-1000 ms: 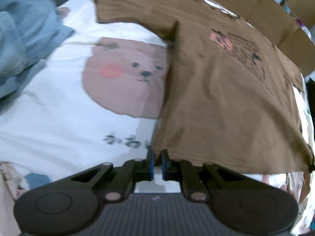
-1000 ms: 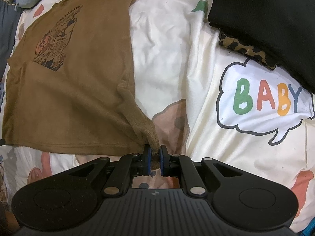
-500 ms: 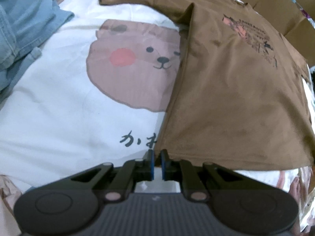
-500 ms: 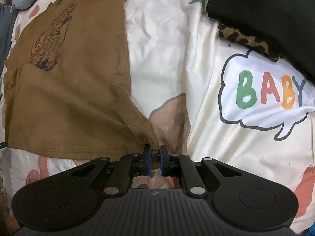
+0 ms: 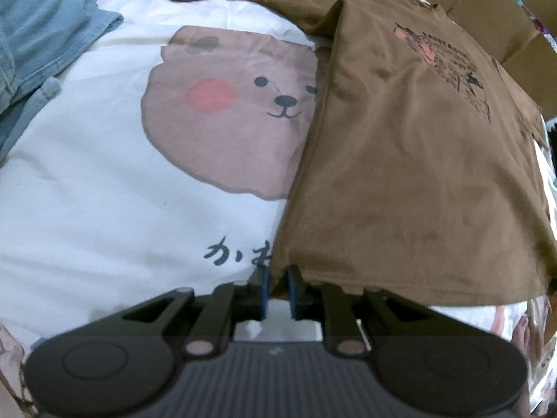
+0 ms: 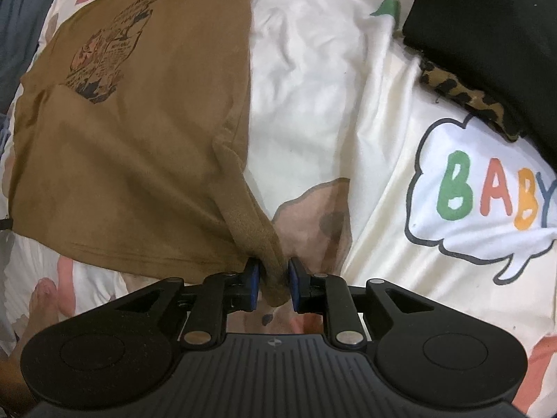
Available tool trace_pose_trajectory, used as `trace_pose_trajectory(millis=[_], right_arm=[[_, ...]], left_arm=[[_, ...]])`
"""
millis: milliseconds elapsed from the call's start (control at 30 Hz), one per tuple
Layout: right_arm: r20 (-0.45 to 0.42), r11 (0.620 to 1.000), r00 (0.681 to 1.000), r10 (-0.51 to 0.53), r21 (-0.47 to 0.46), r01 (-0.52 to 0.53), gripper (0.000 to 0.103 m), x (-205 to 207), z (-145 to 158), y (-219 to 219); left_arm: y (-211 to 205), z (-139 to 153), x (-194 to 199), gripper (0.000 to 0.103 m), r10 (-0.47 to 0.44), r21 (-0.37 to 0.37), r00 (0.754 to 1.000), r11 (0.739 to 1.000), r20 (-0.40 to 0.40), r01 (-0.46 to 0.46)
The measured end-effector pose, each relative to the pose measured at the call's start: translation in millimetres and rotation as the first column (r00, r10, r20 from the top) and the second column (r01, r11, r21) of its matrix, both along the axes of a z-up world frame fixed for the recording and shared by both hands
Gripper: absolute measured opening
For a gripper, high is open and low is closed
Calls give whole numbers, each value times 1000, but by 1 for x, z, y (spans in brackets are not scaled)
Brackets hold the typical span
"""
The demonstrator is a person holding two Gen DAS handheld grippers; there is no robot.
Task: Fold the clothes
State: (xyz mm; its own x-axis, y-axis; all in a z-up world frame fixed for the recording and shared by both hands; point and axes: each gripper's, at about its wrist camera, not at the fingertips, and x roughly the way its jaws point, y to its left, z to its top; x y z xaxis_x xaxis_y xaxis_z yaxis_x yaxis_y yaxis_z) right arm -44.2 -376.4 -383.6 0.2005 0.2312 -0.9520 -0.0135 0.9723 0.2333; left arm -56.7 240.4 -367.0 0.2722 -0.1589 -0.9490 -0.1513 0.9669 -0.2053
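A brown T-shirt (image 5: pixel 400 174) with a dark and pink print lies face up on the cartoon bedsheet (image 5: pixel 104 191), one sleeve spread at the far left. Its near left hem corner sits between the fingers of my left gripper (image 5: pixel 277 278), whose jaws are opening with a gap showing beside the cloth. In the right wrist view the same T-shirt (image 6: pixel 139 156) ends in a bunched right hem corner. That corner hangs between the blue pads of my right gripper (image 6: pixel 273 278), whose jaws are also opening and no longer pinch it.
Blue denim (image 5: pixel 34 35) is heaped at the far left and cardboard boxes (image 5: pixel 487 7) stand behind the shirt. A black garment (image 6: pixel 487 35) over leopard-print cloth (image 6: pixel 459 94) lies at the right. A person's bare foot (image 6: pixel 41 299) is near the bed's front edge.
Both pairs of jaws have parted slightly from the hem corners they pinched. The shirt has settled flatter and lower on the bed.
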Motion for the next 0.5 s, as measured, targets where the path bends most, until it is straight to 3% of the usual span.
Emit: trace_pose_trajectory(millis=[200, 333, 500], right_arm=[[-5, 999, 1000, 31, 9, -31, 16, -6, -10, 4], [-6, 999, 999, 39, 10, -39, 8, -7, -14, 8], [-23, 999, 999, 23, 30, -23, 7, -10, -8, 5]], left_arm=[[-5, 2, -2, 16, -5, 7, 1000, 1000, -1, 5], [-7, 4, -3, 16, -3, 9, 1000, 1000, -10, 3], [-11, 9, -3, 9, -25, 25, 999, 999, -35, 26]])
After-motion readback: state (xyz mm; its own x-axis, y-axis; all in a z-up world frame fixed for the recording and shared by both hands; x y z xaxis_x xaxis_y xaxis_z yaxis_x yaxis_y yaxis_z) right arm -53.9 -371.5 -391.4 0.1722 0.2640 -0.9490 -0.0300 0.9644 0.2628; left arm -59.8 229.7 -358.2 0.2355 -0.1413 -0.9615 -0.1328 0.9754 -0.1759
